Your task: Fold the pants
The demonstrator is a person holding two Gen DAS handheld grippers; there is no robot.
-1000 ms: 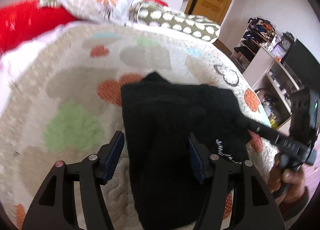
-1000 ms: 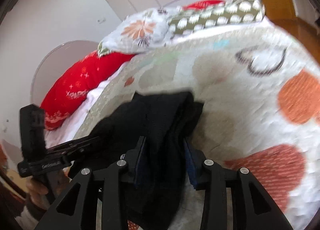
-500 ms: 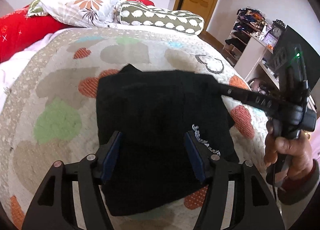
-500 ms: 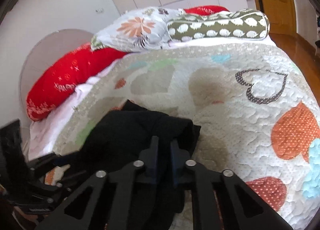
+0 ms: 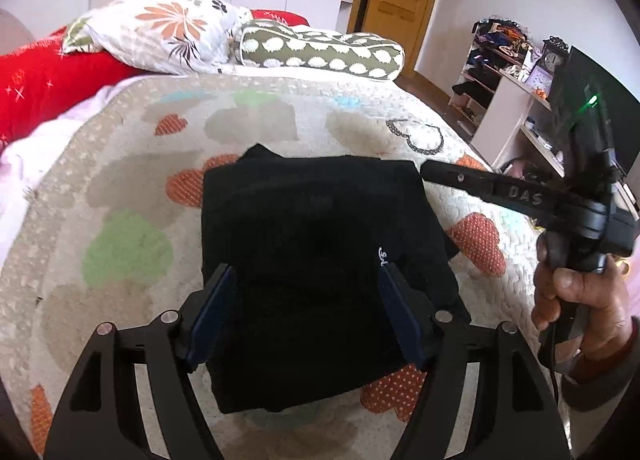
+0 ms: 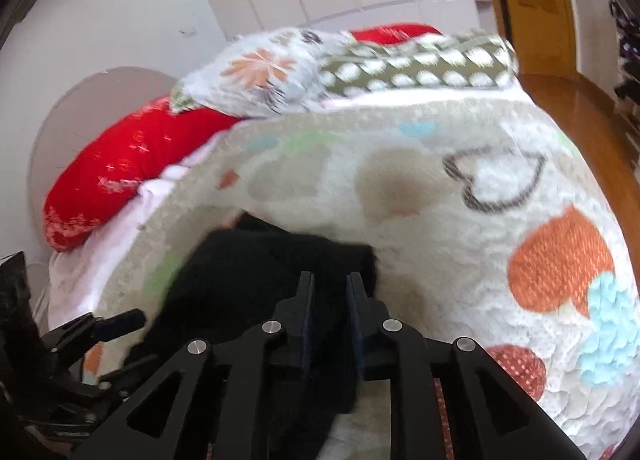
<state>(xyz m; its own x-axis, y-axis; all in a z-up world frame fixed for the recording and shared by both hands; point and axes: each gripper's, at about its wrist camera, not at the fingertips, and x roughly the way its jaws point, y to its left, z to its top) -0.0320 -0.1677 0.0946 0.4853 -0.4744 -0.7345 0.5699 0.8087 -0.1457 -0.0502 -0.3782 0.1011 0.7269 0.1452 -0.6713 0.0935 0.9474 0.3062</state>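
The pants (image 5: 320,260) are lying folded into a compact block on the bed (image 5: 120,188). Your left hand-held gripper (image 5: 306,312) is spreading wider above them, pinching nothing; your right hand-held gripper (image 6: 330,324), just parting, looks free of the cloth. You're finishing; next, tidy any loose edge.

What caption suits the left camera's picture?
Open left gripper above folded black pants on a heart-patterned quilt.

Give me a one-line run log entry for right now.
stage: pants folded on quilt | left gripper: open over pants, jaws just widened | right gripper: narrow gap at pants' edge, just reopened, grip unclear
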